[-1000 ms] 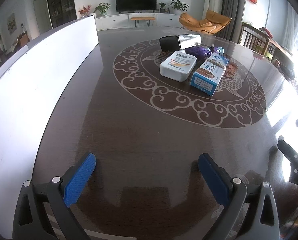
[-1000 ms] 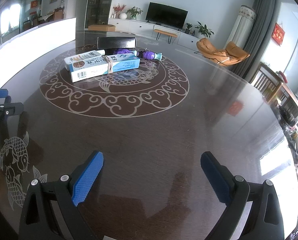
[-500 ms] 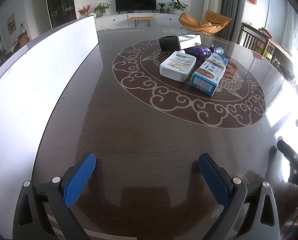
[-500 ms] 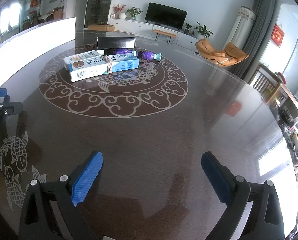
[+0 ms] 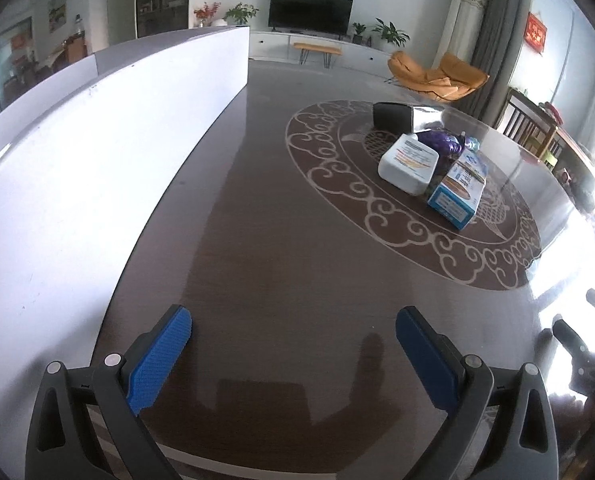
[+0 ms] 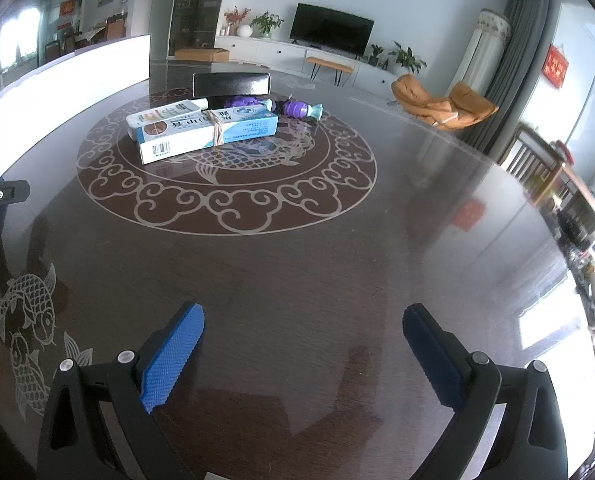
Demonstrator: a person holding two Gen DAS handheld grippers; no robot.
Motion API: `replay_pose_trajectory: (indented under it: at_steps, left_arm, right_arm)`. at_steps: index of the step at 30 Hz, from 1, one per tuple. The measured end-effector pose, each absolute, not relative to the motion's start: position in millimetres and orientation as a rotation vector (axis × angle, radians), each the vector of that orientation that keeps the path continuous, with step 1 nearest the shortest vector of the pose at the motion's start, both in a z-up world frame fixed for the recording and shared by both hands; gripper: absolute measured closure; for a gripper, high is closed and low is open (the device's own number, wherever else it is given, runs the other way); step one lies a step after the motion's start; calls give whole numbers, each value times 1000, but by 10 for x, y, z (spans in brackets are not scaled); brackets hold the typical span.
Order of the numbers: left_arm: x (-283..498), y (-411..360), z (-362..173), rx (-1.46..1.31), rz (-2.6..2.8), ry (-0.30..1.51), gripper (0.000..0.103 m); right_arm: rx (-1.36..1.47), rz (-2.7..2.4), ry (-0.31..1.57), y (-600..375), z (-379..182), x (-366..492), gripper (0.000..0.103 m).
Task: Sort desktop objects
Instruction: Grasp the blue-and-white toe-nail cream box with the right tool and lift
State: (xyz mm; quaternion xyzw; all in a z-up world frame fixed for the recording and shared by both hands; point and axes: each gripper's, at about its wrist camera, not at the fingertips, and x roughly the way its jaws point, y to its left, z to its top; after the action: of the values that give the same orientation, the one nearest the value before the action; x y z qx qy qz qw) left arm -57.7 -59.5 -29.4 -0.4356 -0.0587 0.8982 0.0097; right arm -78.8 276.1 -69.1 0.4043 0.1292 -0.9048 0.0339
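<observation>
Over the past second the left gripper has turned leftward, sliding the cluster of objects toward the right of its view, while the right gripper has barely shifted. On the dark patterned tabletop, inside a ring of pale scrollwork, lie a white bottle with a printed label, a long blue-and-white carton banded with a rubber band, a purple bottle with a teal cap lying on its side, and a black box behind them. The white bottle and the carton lie side by side, touching or nearly so; the purple bottle sits just behind them. Both pairs of blue-padded jaws stand wide open and hold nothing, poised over bare tabletop. The cluster lies well ahead of the left jaws and to their right, and well ahead of the right jaws and to their left. A white panel borders the tabletop on the left.
</observation>
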Motion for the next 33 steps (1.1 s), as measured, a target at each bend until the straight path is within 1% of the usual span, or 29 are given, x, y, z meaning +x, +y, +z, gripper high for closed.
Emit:
replay_pose_trajectory:
  at_steps: [3,6,9,11,13,16,18,20,21,22,23,27,28,29,33]
  left_arm:
    - [-581,-591,-306,-1359,2808,-170,0]
    - [-586,-593,-309,-1357,2811,-172,0]
    - [-577,-597,-307,-1354,2812,-180,0]
    - [-568,-602,-306,-1354,2812,-179,0]
    - [-565,-604,-304,-1355,2812,-177,0]
    - [-562,-604,-303,-1355,2813,-176,0]
    - [-553,-608,-302,-1356,2813,-174,0]
    - [-547,-610,-300,-1356,2813,-173,0]
    - [-548,-608,-300,-1356,2813,-173,0]
    - [-548,-610,-300,-1356,2813,-172,0]
    - [-553,-606,-303,-1358,2814,-169,0]
    - [-572,-570,-314,-1380,2821,-128,0]
    - [-572,-562,-315,-1385,2823,-117,0]
    - [-574,-553,-318,-1390,2824,-107,0]
    - [-559,-564,-312,-1382,2821,-120,0]
  right_arm:
    - [1321,-2723,212,2863,-695,-952,1]
    - [1289,-2711,19,2856,-553,-1199,1]
    - [1272,-2681,-61,2695,-407,-1524,1]
    - [1275,-2657,-177,2591,-333,-1837,1]
    - [1316,-2649,-250,2482,-318,-2112,1]
    - [1397,-2664,-296,2308,-369,-2490,2]
    - [1472,-2692,-310,2244,-465,-2680,6]
    - [1542,-2731,-354,2241,-573,-2792,18]
    - [1529,-2757,-385,2269,-583,-2806,20]
    - [1519,-2778,-393,2285,-566,-2809,24]
    - [1532,-2773,-381,2277,-572,-2817,26]
    - [1512,-2708,-181,2114,-566,-2737,25]
    - [1503,-2697,-122,2075,-569,-2705,29]
    - [1486,-2690,-67,2055,-567,-2665,35]
    - [1442,-2659,0,2138,-549,-2484,45]
